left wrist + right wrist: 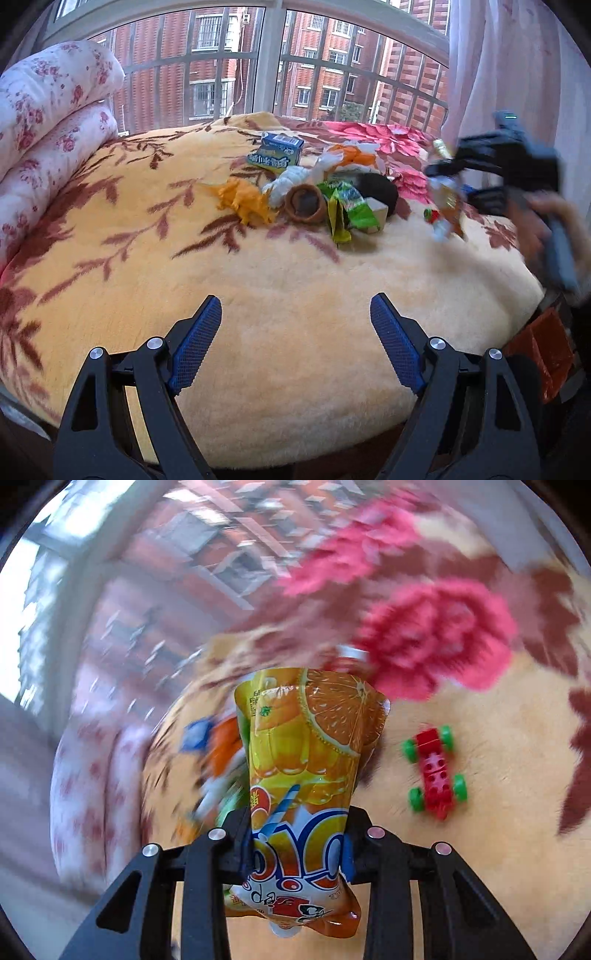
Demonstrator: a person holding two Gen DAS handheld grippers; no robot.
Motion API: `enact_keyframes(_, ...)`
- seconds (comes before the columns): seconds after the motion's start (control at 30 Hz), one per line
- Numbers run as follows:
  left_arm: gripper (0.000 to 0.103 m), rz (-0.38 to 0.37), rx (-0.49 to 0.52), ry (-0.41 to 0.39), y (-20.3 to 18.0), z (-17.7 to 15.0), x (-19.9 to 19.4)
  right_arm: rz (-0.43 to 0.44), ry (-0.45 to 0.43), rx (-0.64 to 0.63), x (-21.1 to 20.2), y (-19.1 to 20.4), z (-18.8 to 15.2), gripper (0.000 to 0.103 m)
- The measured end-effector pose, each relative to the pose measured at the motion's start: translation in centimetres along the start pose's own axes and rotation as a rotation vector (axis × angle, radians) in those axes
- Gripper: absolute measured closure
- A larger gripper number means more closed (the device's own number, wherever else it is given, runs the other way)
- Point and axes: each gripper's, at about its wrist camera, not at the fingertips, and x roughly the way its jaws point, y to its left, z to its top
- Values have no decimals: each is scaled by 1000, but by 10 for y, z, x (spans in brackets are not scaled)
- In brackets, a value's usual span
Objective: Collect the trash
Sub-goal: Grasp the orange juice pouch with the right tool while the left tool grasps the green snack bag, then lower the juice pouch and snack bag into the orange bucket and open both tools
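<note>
Your right fingers (295, 845) are clamped on an orange drink pouch (310, 746) lifted off the bed (295, 280); your left fingers (295, 332) stand apart, empty. Wrappers (343, 206), apparently trash, remain piled mid-bed.

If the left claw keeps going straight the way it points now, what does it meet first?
Probably bare blanket: the open left claw angles down at it. Beyond that lies the trash pile, nearest the green wrapper and brown cup; depth is uncertain.

Upside down on the orange juice pouch (306, 775) in my right hand-held gripper (299, 845) I read big letters "oYo"; the small print is illegible.
</note>
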Motion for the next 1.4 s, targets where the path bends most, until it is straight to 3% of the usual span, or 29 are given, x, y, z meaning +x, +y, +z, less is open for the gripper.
enact_keyframes(0.1,22,6,6,6,-3,19,14,31,-8,-148,-23,14,-29,69)
enact_keyframes(0.27,22,-27,-7,25,-24,58,48,-23,-68,-327,-57,8,-75,68)
enact_keyframes(0.53,24,9,3,94,-59,92,123,-35,-111,-386,-74,-18,-98,68)
enact_keyframes(0.57,29,8,-6,109,-60,90,131,-31,-107,-383,-74,-20,-98,68)
enact_keyframes(0.63,65,2,-8,148,-61,85,145,-25,-106,-374,-75,-25,-98,68)
enact_keyframes(0.7,74,-14,-26,155,-59,80,149,-11,-105,-361,-76,-31,-98,67)
enact_keyframes(0.73,82,-22,-30,145,-58,79,147,-7,-105,-357,-77,-33,-98,67)
enact_keyframes(0.83,85,-59,-36,102,-54,75,133,8,-109,-338,-78,-39,-98,67)
enact_keyframes(1.0,86,-105,-5,11,-49,67,90,9,-130,-356,-82,-37,-103,67)
enact_keyframes(1.17,86,-54,77,-50,-58,48,38,6,-132,-397,-84,-28,-111,68)
enact_keyframes(1.4,86,-74,157,-72,-75,6,-32,35,-128,-494,-104,-3,-137,68)
